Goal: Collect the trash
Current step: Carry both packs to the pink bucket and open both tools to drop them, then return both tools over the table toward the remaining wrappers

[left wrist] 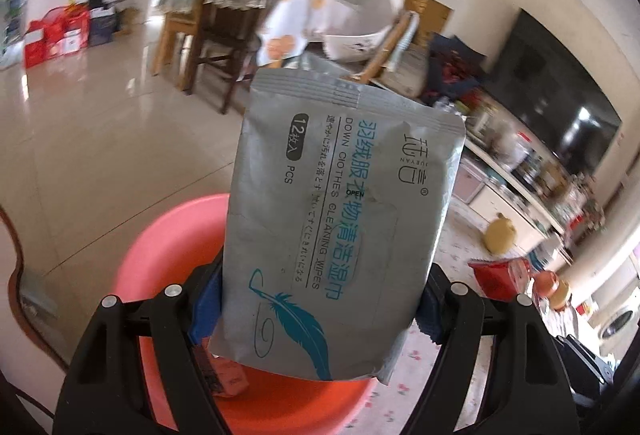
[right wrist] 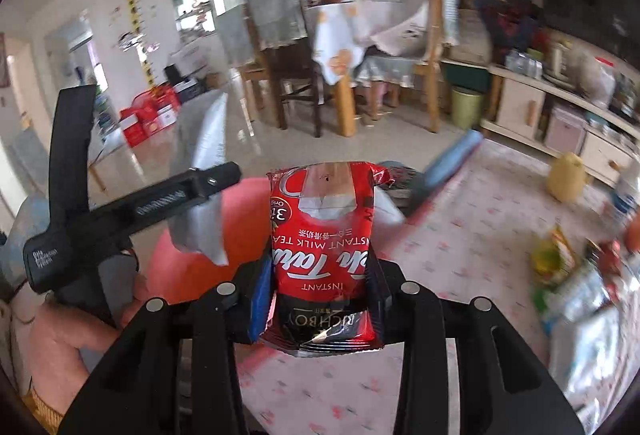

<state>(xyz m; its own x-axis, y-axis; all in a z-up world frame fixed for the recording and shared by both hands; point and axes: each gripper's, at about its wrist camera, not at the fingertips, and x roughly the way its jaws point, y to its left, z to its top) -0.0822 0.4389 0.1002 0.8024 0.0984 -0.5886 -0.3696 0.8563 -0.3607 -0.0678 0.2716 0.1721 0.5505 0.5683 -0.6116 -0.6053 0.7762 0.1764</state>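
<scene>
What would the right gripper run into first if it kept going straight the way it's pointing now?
Probably the pink basin just ahead, below the milk tea packet held by the right gripper. The left gripper with its grey wipes pack hangs left of that line. Depth is unclear.

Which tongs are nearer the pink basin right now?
Left. The left tongs hold the wipes pack directly above the pink basin; the right tongs sit just beside it.

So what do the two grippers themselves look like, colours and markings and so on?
Both are black plastic with silver round bolt heads on the linkage arms and blue pads on the fingers. The left gripper appears side-on in the right wrist view, showing small white lettering, too blurred to read. The right gripper looks identical. No cables visible.
</scene>
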